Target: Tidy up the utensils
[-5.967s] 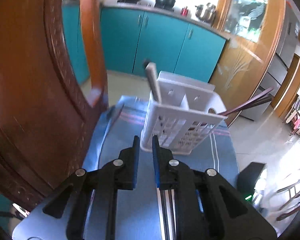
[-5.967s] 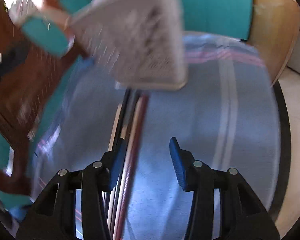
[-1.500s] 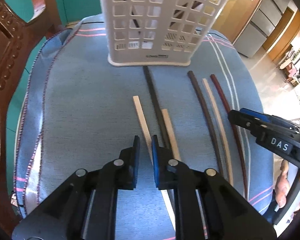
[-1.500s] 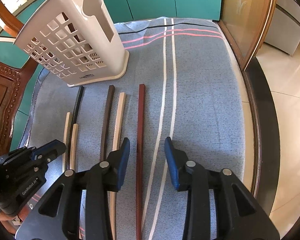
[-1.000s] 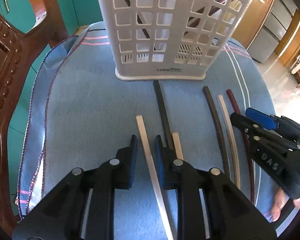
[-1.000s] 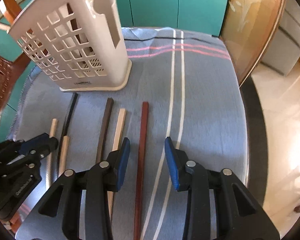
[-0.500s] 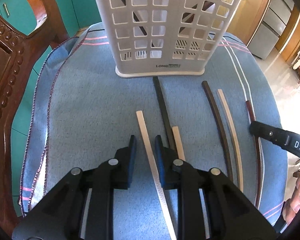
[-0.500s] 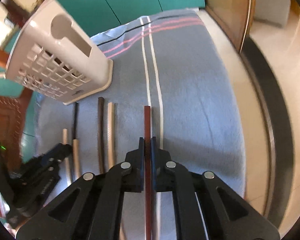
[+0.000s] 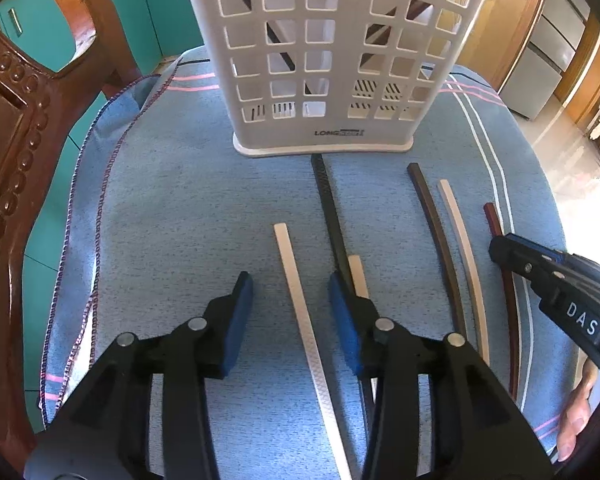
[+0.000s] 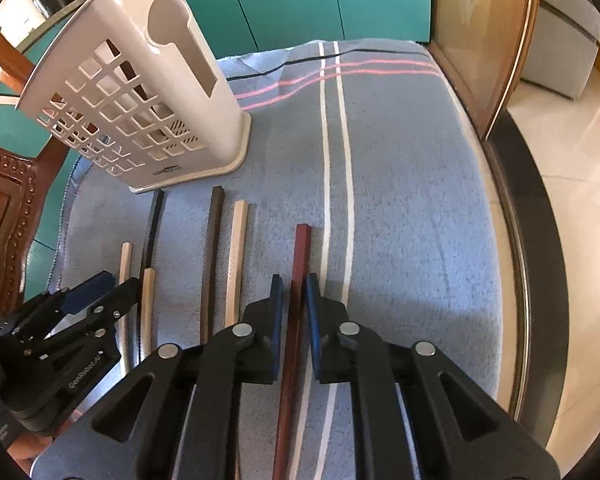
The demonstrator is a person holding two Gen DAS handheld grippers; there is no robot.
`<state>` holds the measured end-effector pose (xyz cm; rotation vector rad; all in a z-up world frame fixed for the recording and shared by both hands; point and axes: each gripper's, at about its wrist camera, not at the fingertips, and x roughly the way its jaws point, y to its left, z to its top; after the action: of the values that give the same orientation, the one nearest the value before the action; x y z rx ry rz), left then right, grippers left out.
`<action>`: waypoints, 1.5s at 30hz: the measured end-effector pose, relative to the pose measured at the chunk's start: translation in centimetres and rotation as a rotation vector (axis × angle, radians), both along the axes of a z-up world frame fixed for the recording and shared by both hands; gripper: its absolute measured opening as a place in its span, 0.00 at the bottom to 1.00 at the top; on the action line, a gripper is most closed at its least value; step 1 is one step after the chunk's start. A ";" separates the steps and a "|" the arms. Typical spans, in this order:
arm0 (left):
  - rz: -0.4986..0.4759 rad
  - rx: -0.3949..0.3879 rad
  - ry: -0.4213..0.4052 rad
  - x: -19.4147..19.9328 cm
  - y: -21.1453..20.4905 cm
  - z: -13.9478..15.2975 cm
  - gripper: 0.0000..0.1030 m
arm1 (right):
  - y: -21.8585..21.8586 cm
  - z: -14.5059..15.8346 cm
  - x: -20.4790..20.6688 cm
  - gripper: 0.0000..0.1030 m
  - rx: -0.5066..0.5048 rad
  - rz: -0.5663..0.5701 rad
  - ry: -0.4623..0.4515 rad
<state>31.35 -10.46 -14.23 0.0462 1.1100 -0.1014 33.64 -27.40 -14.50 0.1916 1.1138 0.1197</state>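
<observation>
Left wrist view: left gripper (image 9: pixel 290 292) jaws opening around pale chopstick (image 9: pixel 300 300); right gripper (image 10: pixel 293 304) jaws loosening around red chopstick (image 10: pixel 298 292), white holder (image 9: pixel 328 60) ahead on table (image 9: pixel 172 200)

Bare cloth (image 10: pixel 412 240) lies open right of the basket (image 10: pixel 140 112)

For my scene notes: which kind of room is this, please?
Probably a home kitchen or dining area: teal cabinets, a white utensil caddy on a blue cloth, chopsticks laid out, and a carved wooden chair.
</observation>
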 end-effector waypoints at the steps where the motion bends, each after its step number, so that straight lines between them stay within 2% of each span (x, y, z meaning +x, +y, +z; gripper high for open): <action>1: 0.001 0.000 -0.001 0.0 0.0 0.0 0.41 | 0.1 0.0 0.0 0.12 -0.009 0.001 -0.006; 10: 0.004 0.004 -0.005 -0.3 0.6 -0.1 0.46 | 0.0 -0.2 0.0 0.14 -0.067 0.016 -0.037; 19: 0.000 0.004 -0.005 -0.7 0.9 0.0 0.50 | 1.5 -0.1 -0.2 0.30 -0.081 0.031 -0.055; 27: -0.004 0.003 -0.007 -1.2 1.1 -0.1 0.53 | 3.4 0.0 -0.5 0.33 -0.158 0.036 -0.080; 45: -0.002 0.006 -0.007 -1.1 1.1 -0.1 0.55 | 4.1 0.1 -1.3 0.42 -0.173 0.051 -0.089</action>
<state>30.22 -9.39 -14.34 0.0525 1.1037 -0.0997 32.34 -23.34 -14.40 0.0035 1.0350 0.0763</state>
